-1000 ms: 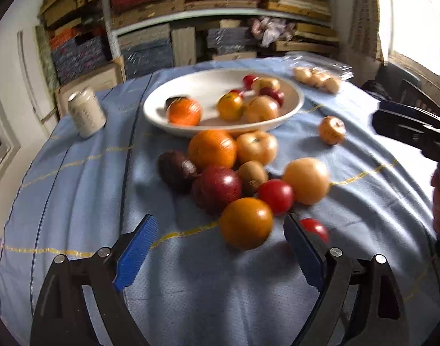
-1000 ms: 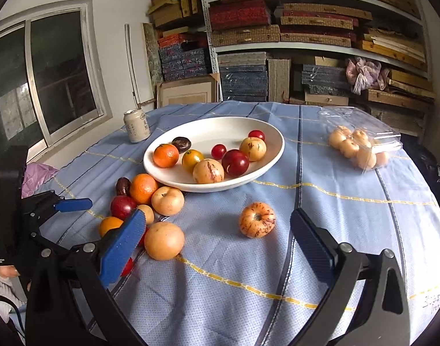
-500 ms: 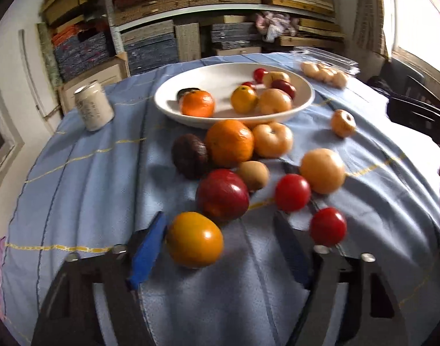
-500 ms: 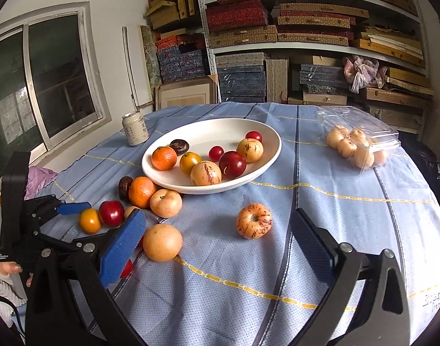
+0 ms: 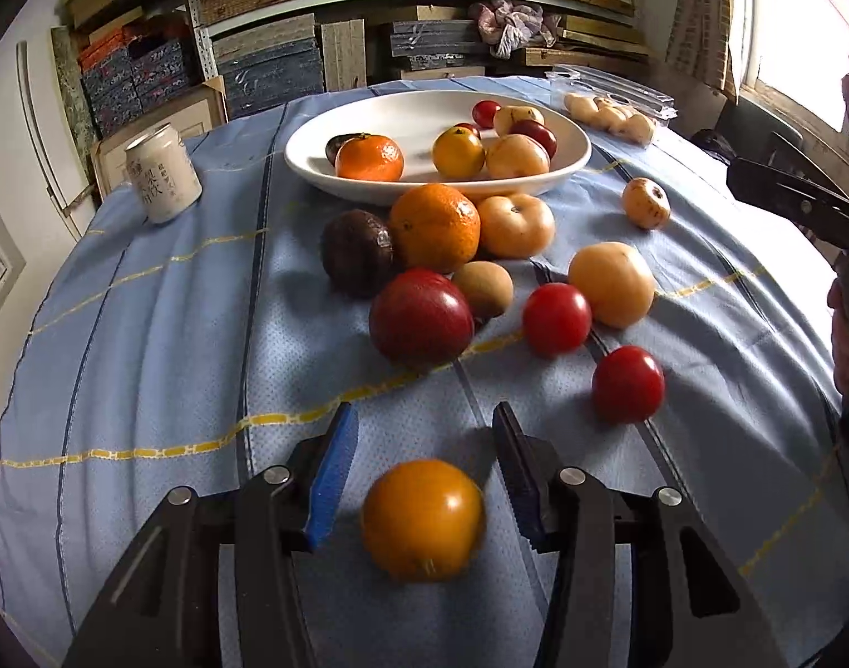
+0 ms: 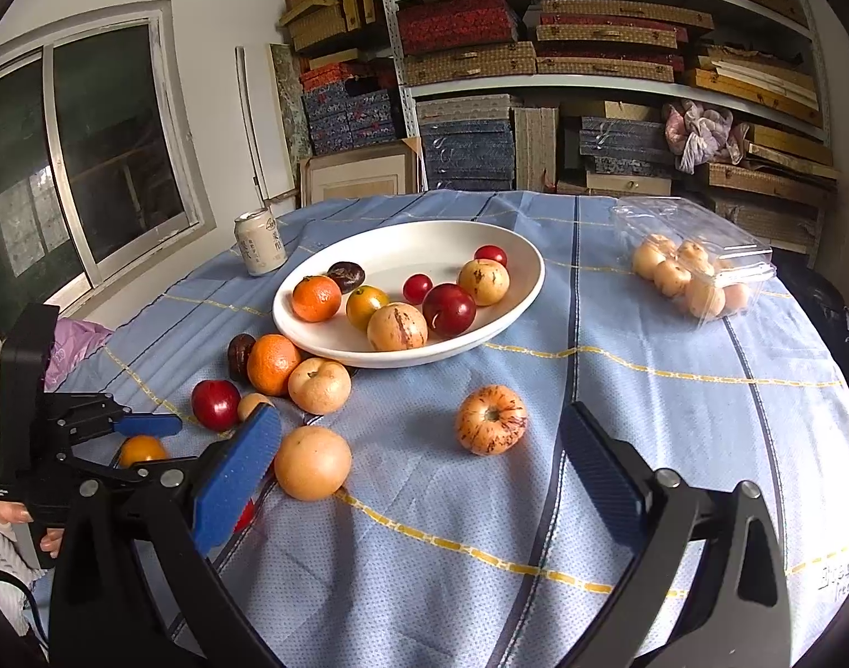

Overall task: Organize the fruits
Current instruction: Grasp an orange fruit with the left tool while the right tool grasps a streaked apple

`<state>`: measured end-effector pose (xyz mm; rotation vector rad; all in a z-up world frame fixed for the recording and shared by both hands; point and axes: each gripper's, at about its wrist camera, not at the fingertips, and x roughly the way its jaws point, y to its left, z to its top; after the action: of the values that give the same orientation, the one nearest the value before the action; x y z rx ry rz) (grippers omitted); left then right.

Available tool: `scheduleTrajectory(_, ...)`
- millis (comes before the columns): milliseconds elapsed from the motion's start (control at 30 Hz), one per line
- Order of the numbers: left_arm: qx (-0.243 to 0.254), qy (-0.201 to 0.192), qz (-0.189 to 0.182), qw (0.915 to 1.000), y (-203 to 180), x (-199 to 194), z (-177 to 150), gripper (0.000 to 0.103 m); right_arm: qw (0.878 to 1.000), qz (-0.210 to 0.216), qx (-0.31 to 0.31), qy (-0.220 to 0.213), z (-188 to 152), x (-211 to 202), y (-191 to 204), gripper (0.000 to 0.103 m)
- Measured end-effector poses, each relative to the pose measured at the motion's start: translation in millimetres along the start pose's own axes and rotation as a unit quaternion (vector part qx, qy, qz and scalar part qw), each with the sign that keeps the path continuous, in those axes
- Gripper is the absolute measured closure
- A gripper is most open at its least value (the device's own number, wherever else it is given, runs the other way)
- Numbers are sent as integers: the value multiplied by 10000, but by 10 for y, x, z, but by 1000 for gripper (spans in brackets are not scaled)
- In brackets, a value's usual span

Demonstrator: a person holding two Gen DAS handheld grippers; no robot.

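Two grippers hang over a round table under a blue cloth (image 6: 675, 389); the left gripper (image 5: 421, 465) has its fingers spread wide, with an orange-yellow tomato (image 5: 423, 519) lying on the cloth between them, a gap showing on each side, so nothing is clamped; the right gripper (image 6: 419, 465) is likewise wide open and holds nothing, its blue pads above bare cloth, with a speckled peach-coloured fruit (image 6: 491, 419) lying just ahead between them; a white bowl (image 6: 513, 306) sits mid-table holding a tangerine (image 6: 316, 297), a dark plum (image 6: 449, 310), small red tomatoes and pale fruits; loose fruit clusters on the cloth just in front of the bowl: a large orange (image 5: 434, 227), a dark brown fruit (image 5: 356, 253), a deep red plum (image 5: 421, 318), a small kiwi-like fruit (image 5: 483, 289), two red tomatoes (image 5: 556, 318) and pale round fruits (image 5: 612, 284); a white drink can (image 5: 162, 172) stands upright to the left of the bowl; a clear plastic box (image 6: 697, 261) with pale fruits lies to the right.
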<state>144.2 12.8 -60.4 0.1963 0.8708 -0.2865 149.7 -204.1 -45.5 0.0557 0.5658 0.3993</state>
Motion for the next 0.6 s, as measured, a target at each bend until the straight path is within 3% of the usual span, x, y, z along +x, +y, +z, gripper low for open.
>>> scheduleTrajectory(67, 9, 54, -41, 10000, 21, -3, -22, 39, 10000, -4, -2, 21, -3, 9, -2, 5)
scheduleTrajectory(100, 24, 48, -30, 10000, 41, -25, -40, 38, 10000, -2, 1, 31, -4, 13, -2, 5)
scheduleTrajectory(233, -50, -68, 59, 9999, 63, -132, -76, 37, 10000, -8, 26, 43, -5, 20, 0, 5)
scheduleTrajectory(400, 235, -108, 290, 9992, -45, -356, -315, 37, 10000, 1, 29, 71, -6, 42, -15, 5)
scheduleTrajectory(600, 330, -119, 197, 9992, -190, -437, -542, 41, 9999, 0, -18, 136, -37, 95, -10, 5)
